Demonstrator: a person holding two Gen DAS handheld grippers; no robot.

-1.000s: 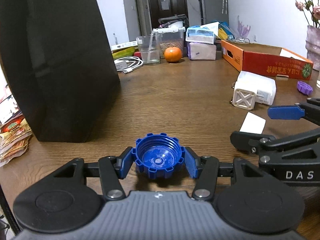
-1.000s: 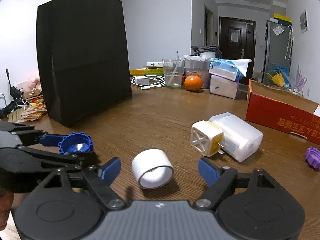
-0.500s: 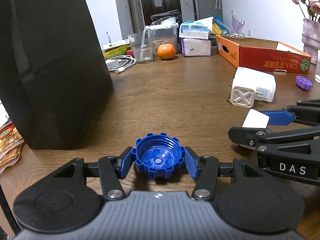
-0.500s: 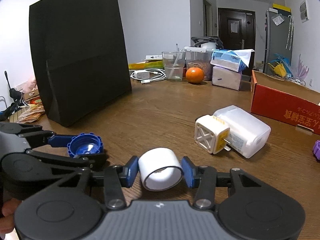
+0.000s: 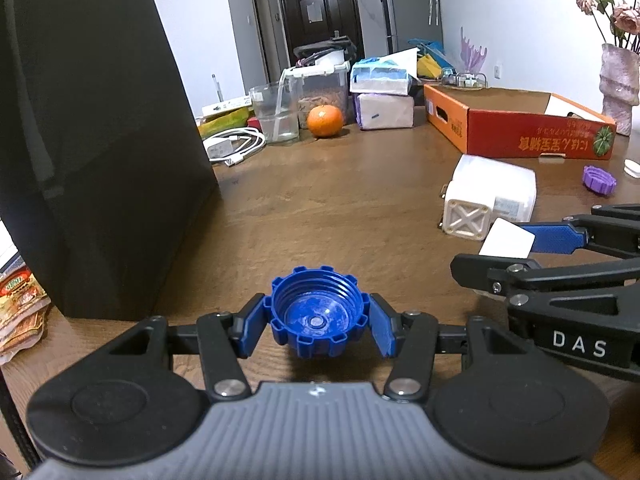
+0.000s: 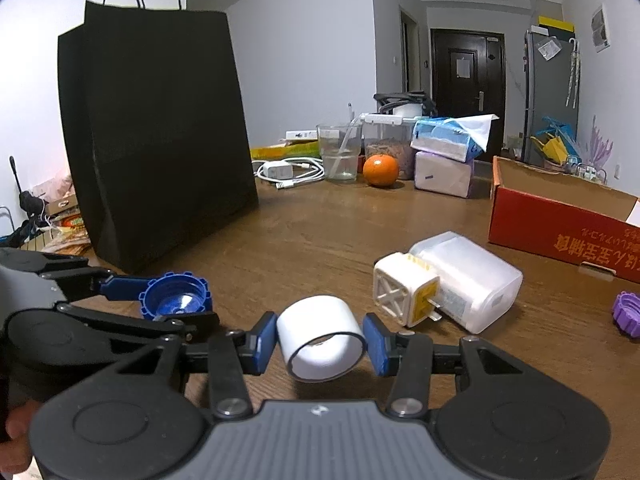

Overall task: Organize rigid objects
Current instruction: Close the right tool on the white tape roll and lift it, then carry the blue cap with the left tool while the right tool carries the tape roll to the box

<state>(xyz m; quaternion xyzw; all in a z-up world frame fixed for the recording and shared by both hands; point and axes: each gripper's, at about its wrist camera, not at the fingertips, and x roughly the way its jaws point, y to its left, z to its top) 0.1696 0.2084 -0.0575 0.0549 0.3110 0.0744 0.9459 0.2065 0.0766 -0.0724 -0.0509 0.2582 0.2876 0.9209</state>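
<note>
My left gripper [image 5: 318, 326] is shut on a blue ridged bottle cap [image 5: 318, 312], open side up, held low over the wooden table [image 5: 340, 208]. My right gripper [image 6: 320, 342] is shut on a short white roll [image 6: 320, 332] lying on its side, its blue pads pressing both sides. Each gripper shows in the other's view: the right gripper with the white roll [image 5: 506, 240] at the right, the left one with the blue cap [image 6: 174, 300] at the left. A purple cap [image 6: 628, 314] lies on the table at the far right.
A tall black paper bag [image 6: 160, 140] stands at the left. A white charger block [image 6: 448, 284] lies just ahead to the right, with a red cardboard box [image 6: 560, 228] behind it. An orange [image 6: 381, 170], a glass, cables and tissue packs crowd the far end.
My right gripper's jaws have closed onto the white roll, which earlier lay loose between them. The left gripper keeps its hold on the blue cap.
</note>
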